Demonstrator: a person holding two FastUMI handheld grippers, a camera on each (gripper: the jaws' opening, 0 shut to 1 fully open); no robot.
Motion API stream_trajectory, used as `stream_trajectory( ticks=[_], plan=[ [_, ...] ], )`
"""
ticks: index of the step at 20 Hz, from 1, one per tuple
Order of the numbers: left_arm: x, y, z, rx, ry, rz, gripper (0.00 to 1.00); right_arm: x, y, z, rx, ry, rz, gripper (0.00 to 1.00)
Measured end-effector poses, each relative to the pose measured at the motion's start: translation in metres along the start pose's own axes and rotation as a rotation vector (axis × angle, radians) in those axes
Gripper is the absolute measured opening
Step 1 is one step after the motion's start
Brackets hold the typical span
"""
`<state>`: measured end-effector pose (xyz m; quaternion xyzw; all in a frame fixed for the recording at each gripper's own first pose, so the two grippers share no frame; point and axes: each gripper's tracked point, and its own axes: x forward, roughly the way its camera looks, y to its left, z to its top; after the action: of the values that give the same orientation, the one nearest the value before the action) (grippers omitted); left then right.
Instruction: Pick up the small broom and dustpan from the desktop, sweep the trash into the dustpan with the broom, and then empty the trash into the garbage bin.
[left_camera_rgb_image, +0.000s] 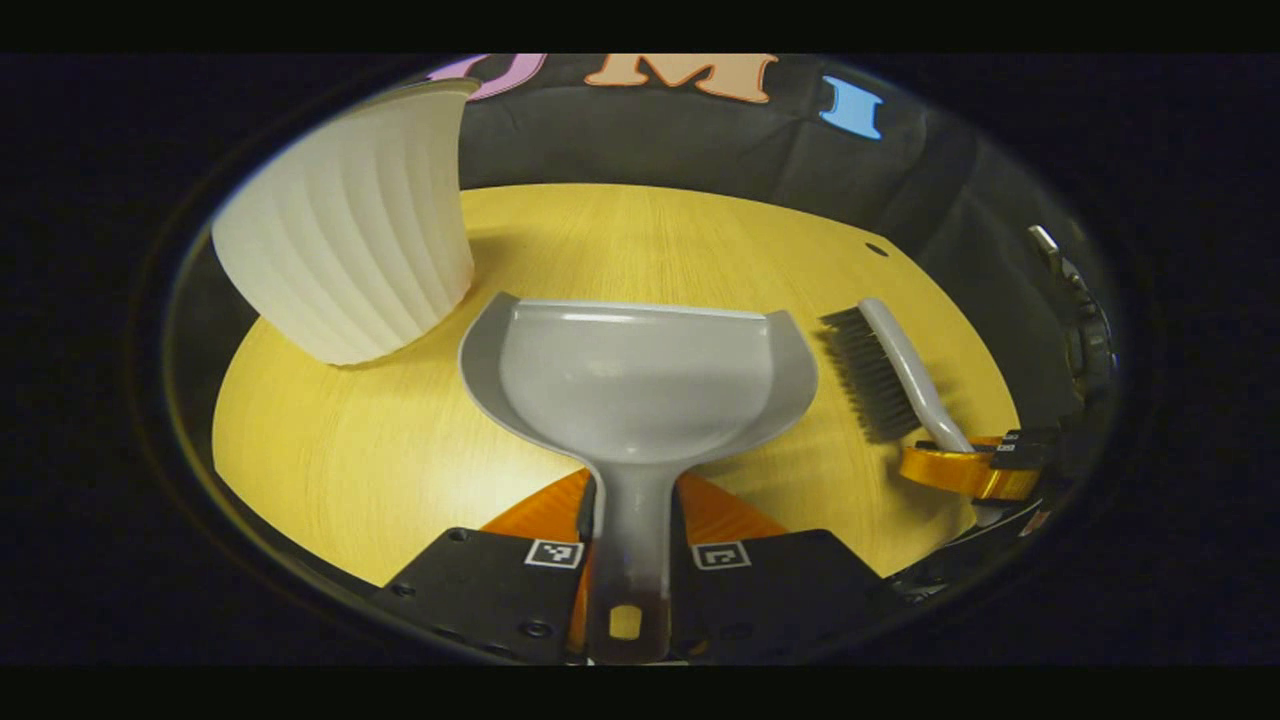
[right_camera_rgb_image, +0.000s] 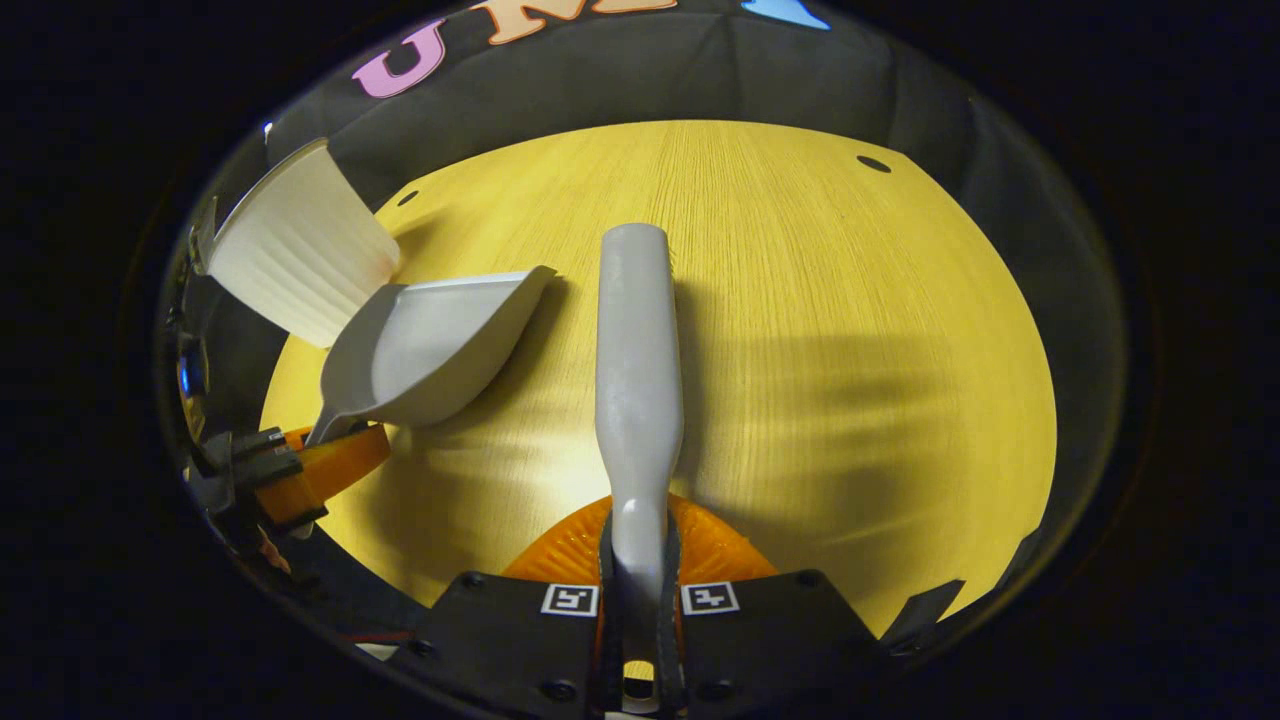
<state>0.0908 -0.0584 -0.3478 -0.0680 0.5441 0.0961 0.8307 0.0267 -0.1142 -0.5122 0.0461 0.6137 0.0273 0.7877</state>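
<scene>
Clamped on the dustpan (left_camera_rgb_image: 640, 385) handle, the left gripper (left_camera_rgb_image: 632, 545) holds its empty scoop just right of the white ribbed garbage bin (left_camera_rgb_image: 350, 225). Farther right of the bin, the right gripper (right_camera_rgb_image: 638, 570) is clamped on the small broom (right_camera_rgb_image: 638, 340). Both of the 2 pickups look done; no trash shows on the desktop (right_camera_rgb_image: 850, 300), so sweeping and emptying seemingly remain.

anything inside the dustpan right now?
Nothing visible: in the left gripper view the dustpan pan is bare grey from lip to handle, held by the left gripper. The right gripper view shows its near wall, which hides part of the interior there. The broom sits beside it.
</scene>
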Motion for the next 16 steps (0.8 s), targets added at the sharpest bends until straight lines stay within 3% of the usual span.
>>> stream_trajectory(
  ticks=[10, 12, 13, 14, 16],
  plan=[
    [0.005, 0.016, -0.008, -0.023, -0.002, 0.033, 0.33, -0.002, -0.001, -0.003, 0.071, 0.01, 0.008, 0.26],
    [0.001, 0.016, -0.008, -0.016, -0.009, 0.036, 0.57, -0.004, 0.004, -0.006, 0.068, 0.012, 0.036, 0.32],
    [-0.001, 0.015, -0.008, -0.014, -0.013, 0.035, 0.72, -0.004, 0.002, -0.007, 0.06, 0.007, 0.037, 0.38],
    [-0.003, 0.016, -0.008, -0.014, -0.019, 0.035, 0.76, -0.006, 0.001, -0.006, 0.051, -0.002, 0.037, 0.61],
    [-0.006, 0.015, -0.003, -0.019, -0.044, 0.031, 0.82, -0.012, 0.002, -0.003, 0.047, -0.027, 0.031, 0.89]
  ],
)
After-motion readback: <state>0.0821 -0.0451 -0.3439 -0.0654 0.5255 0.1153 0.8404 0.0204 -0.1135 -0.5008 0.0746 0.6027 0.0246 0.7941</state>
